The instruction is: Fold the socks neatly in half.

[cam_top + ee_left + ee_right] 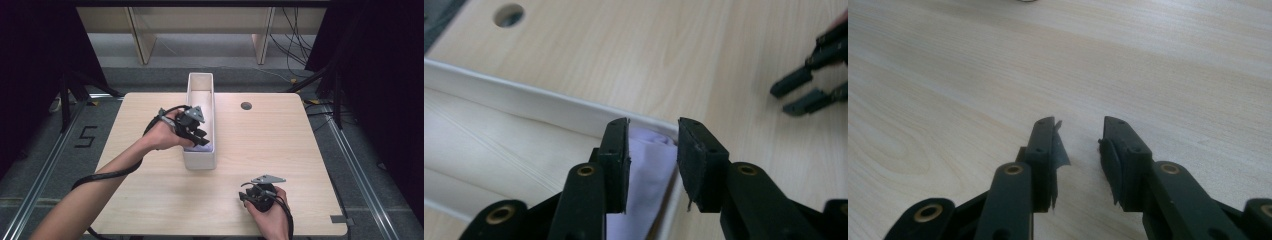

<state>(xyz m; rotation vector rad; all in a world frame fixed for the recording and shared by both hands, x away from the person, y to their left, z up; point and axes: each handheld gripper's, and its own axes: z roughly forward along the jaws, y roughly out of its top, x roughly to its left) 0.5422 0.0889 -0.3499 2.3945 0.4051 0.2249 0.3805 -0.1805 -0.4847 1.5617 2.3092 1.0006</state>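
**Pale cloth lies in the box, left fingers released above it**

The left gripper (pixel 200 136) hovers over the near end of the long white box (pixel 201 161), its fingers (pixel 616 160) parted. The pale lilac cloth (pixel 646 175) lies just below and between them, against the box's end wall. The right gripper (pixel 251 193) rests apart on the table (pixel 280 140), fingers released, grasping nothing.

The right gripper (pixel 1078 135) hangs low over a pale wooden table (pixel 948 90), its two black jaws standing apart with bare wood grain showing in the gap between them.
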